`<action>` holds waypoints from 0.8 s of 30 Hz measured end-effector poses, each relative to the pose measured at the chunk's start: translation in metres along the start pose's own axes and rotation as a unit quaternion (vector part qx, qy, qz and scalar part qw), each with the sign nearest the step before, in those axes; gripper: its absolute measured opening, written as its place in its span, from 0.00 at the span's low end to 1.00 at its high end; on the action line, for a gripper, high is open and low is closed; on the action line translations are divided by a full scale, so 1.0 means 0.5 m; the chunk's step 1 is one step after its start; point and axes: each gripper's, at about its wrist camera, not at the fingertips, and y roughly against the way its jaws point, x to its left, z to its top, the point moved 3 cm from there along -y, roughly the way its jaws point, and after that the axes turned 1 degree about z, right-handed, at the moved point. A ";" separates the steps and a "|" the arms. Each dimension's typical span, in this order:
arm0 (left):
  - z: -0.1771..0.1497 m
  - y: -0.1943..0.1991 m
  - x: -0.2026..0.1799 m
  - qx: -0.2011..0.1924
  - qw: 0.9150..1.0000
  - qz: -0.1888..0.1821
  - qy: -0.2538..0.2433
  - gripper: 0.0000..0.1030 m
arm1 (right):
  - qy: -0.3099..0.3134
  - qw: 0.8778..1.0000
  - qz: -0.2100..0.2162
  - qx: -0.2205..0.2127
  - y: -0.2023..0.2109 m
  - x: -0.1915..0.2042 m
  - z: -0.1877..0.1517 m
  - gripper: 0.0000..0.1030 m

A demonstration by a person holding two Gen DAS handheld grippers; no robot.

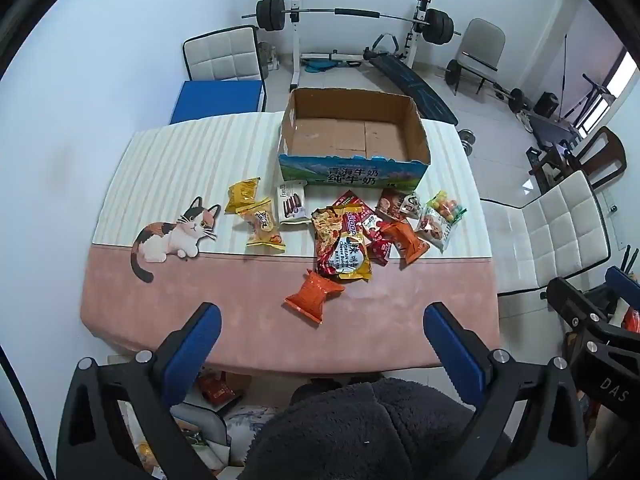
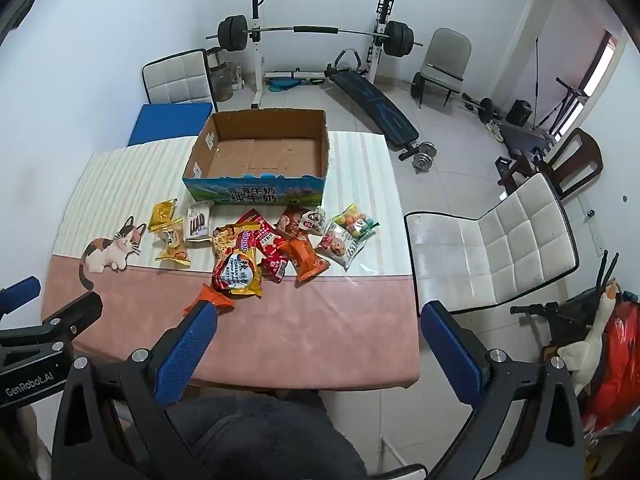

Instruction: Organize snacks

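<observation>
An open, empty cardboard box [image 1: 352, 162] [image 2: 256, 190] stands at the far middle of the table. Several snack packets lie in front of it: an orange packet [image 1: 314, 294] [image 2: 210, 298] nearest me, a red-and-yellow noodle bag [image 1: 344, 252] [image 2: 236, 264], yellow packets [image 1: 256, 216] [image 2: 168, 232] and a candy bag [image 1: 440, 216] [image 2: 350, 234]. My left gripper [image 1: 322, 334] is open and empty above the table's near edge. My right gripper [image 2: 320, 334] is open and empty, above the near right corner; its left finger [image 2: 188, 348] partly covers the orange packet.
The table wears a pink and striped cloth [image 1: 200, 280] with a cat picture [image 1: 176, 232]. White chairs stand at the right [image 2: 500, 256] and far left [image 1: 222, 58]. A barbell rack [image 1: 296, 24] and bench stand behind. Bags lie on the floor below the near edge [image 1: 216, 392].
</observation>
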 end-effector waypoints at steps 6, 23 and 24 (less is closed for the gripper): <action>-0.001 -0.003 -0.004 0.000 1.000 0.003 -0.003 1.00 | -0.001 1.000 0.005 -0.005 0.001 0.001 0.000 1.00; 0.005 0.005 -0.007 -0.008 1.000 -0.002 -0.001 1.00 | 0.000 1.000 0.003 -0.007 0.008 0.006 -0.006 1.00; 0.004 0.006 -0.010 -0.008 1.000 -0.002 0.000 1.00 | 0.001 1.000 0.004 -0.008 0.009 0.006 -0.004 1.00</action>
